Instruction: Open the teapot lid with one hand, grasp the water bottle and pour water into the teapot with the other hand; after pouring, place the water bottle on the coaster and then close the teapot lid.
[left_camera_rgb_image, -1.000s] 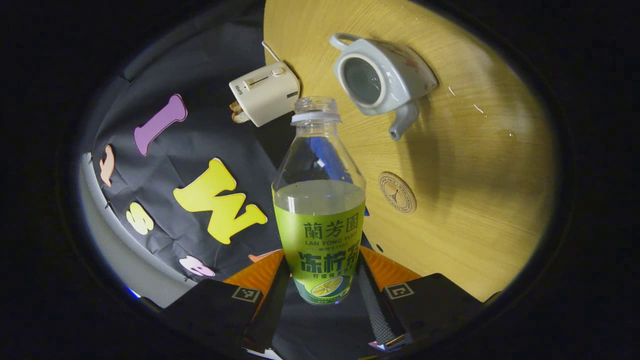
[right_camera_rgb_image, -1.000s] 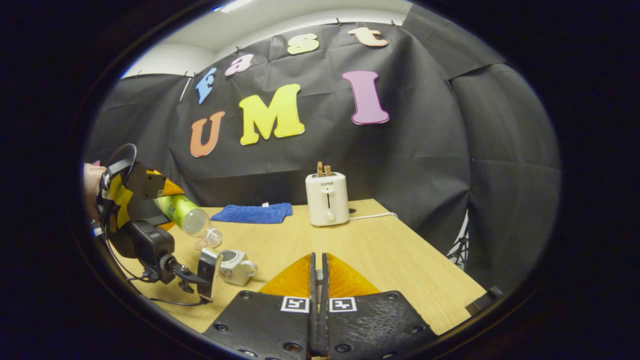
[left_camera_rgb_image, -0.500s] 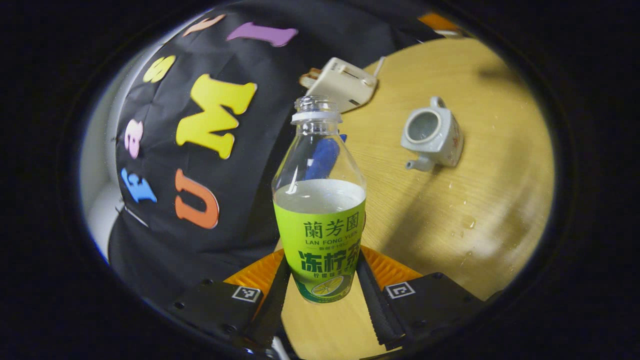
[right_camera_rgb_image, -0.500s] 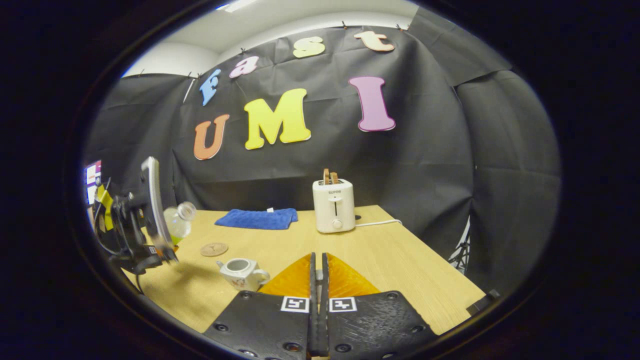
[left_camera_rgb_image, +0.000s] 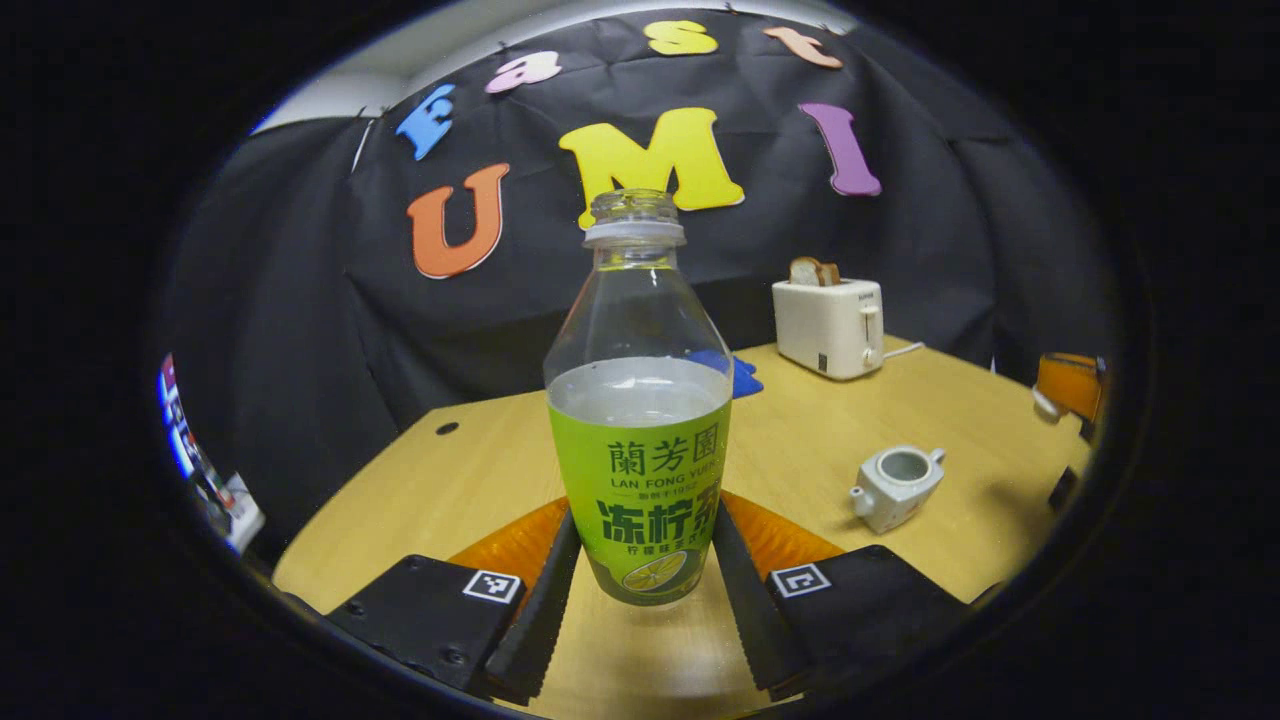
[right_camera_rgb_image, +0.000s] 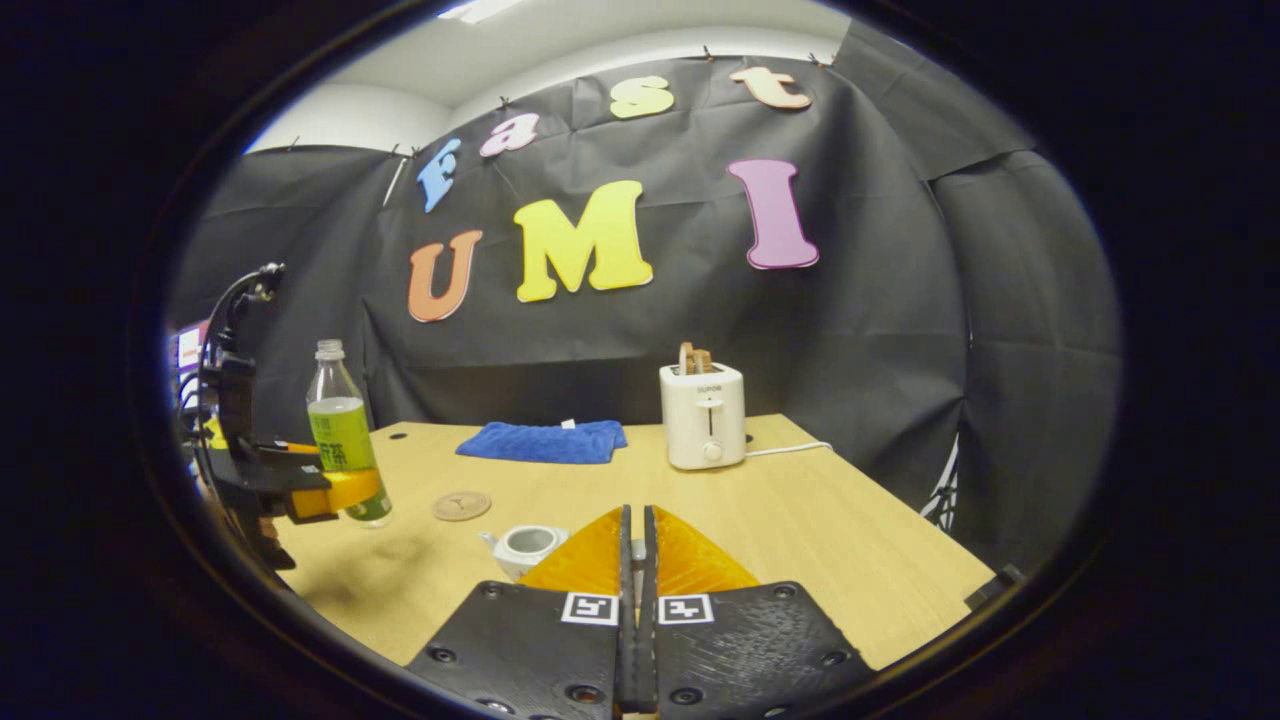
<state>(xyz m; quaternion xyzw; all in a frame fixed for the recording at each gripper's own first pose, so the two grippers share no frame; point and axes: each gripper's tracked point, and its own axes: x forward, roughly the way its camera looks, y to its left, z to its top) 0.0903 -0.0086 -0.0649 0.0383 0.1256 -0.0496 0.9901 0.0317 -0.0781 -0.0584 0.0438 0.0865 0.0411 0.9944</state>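
My left gripper (left_camera_rgb_image: 640, 530) is shut on the lower part of a clear water bottle (left_camera_rgb_image: 640, 400) with a green label, uncapped, upright and about half full. In the right gripper view that bottle (right_camera_rgb_image: 340, 440) and the left gripper (right_camera_rgb_image: 330, 490) are at the far left, just left of the round coaster (right_camera_rgb_image: 461, 505); I cannot tell whether the bottle touches the table. The white teapot (left_camera_rgb_image: 893, 485) stands open on the table, right of the bottle, also close before my right gripper (right_camera_rgb_image: 632, 520) as teapot (right_camera_rgb_image: 528, 545). The right gripper's fingers are pressed together; a small white piece, likely the lid (left_camera_rgb_image: 1045, 403), shows at its tip.
A white toaster (right_camera_rgb_image: 703, 428) with toast stands at the back of the wooden table (right_camera_rgb_image: 850, 540), its cord running right. A blue cloth (right_camera_rgb_image: 545, 440) lies at the back, left of the toaster. The table's right edge is close to the toaster.
The left gripper has swung the bottle from tilted over the teapot back to upright and moved it left, lower, beside the coaster. The right gripper has stayed shut, drifting slightly.
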